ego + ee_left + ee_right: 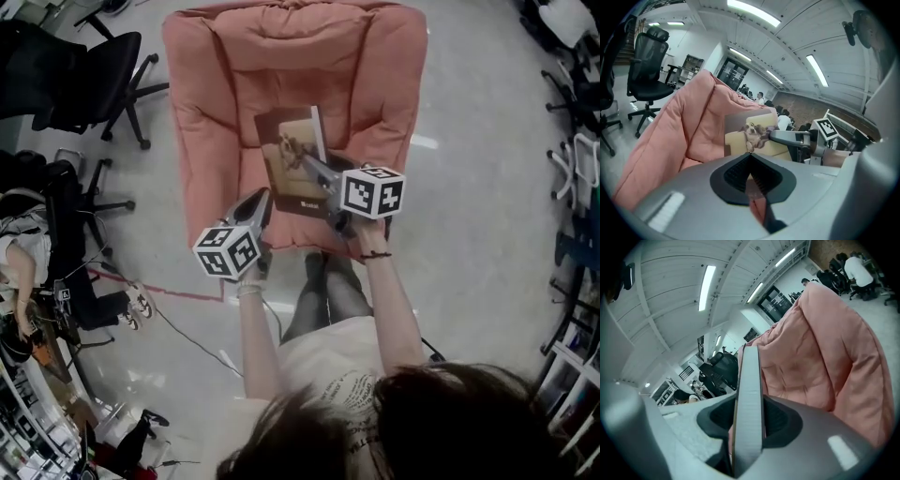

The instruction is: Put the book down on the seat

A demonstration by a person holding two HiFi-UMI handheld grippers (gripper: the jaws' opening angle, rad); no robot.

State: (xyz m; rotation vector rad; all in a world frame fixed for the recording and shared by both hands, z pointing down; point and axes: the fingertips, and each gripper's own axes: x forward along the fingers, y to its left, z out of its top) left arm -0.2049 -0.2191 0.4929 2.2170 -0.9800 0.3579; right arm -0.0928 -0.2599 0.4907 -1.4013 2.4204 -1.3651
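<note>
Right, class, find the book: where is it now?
In the head view's centre, the book is over the pink seat, held in the right claw.

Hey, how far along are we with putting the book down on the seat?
Done: the book is already over the pink armchair.
In hand: the right gripper is clamped on the book's edge, holding it tilted rather than flat. The left gripper is shut and empty.
Left: lay the book flat on the seat and let go.
</note>
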